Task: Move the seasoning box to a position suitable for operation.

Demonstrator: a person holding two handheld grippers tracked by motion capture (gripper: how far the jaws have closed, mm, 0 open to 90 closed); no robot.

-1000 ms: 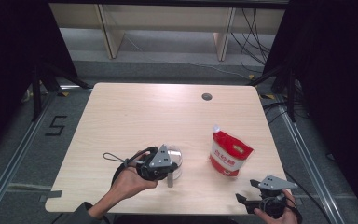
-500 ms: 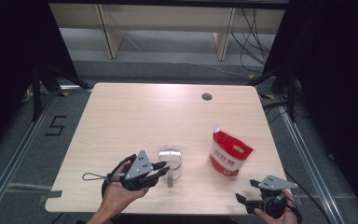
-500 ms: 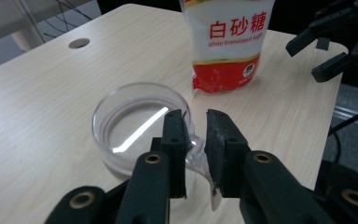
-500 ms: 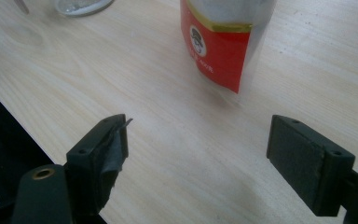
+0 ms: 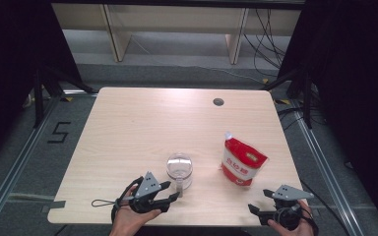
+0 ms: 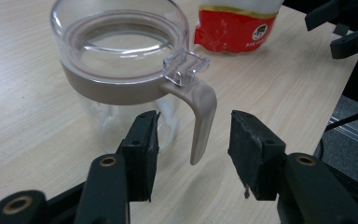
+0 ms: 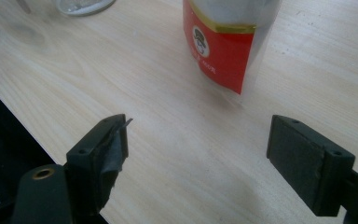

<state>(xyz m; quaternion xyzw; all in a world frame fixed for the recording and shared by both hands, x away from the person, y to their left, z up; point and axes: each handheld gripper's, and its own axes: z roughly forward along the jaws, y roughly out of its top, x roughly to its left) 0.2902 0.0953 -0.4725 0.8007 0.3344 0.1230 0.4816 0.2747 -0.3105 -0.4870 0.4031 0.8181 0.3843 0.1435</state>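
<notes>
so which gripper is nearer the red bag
Right. The right gripper sits just below the red bag; the left gripper is off to the bag's left, by the glass jug.

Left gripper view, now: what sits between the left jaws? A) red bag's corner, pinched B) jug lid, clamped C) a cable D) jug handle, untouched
D: the jug handle hangs between the left gripper's jaws, which have just been opening, with a gap on each side, so neither pad presses on it.
</notes>
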